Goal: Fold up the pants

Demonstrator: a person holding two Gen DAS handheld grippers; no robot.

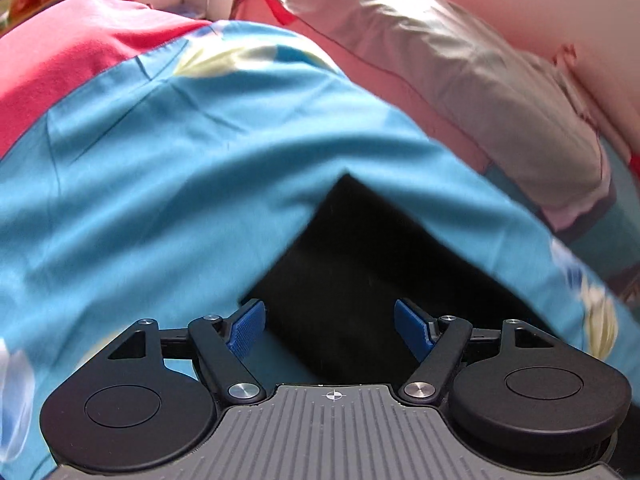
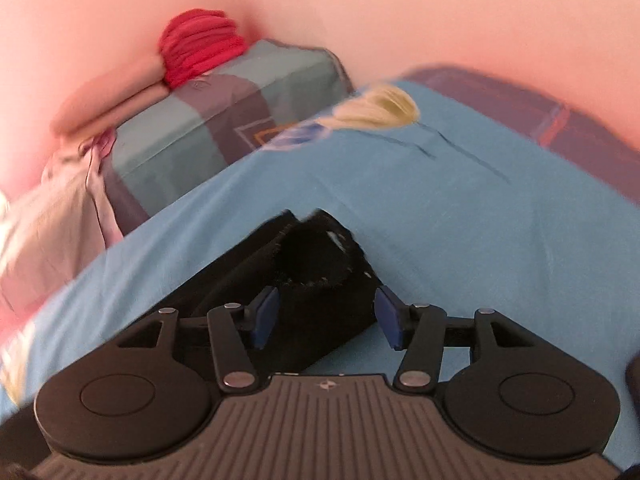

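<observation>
Left gripper jaws apart over black pants; right gripper apart, pants between, on blue sheet.

we see a bed covered by a blue sheet printed with pale yellow and dark blue flowers; the same sheet fills the right wrist view. directly on it lie the black pants, folded, one corner pointing to 12 o'clock in the left wrist view. in the right wrist view the pants sit at centre, an open hem facing up. a red cloth lies at 10 o'clock in the left wrist view. a grey pillow rests at 2 o'clock. in the right wrist view a teal and purple folded blanket lies at 11 o'clock, with a red bundle on it.
</observation>
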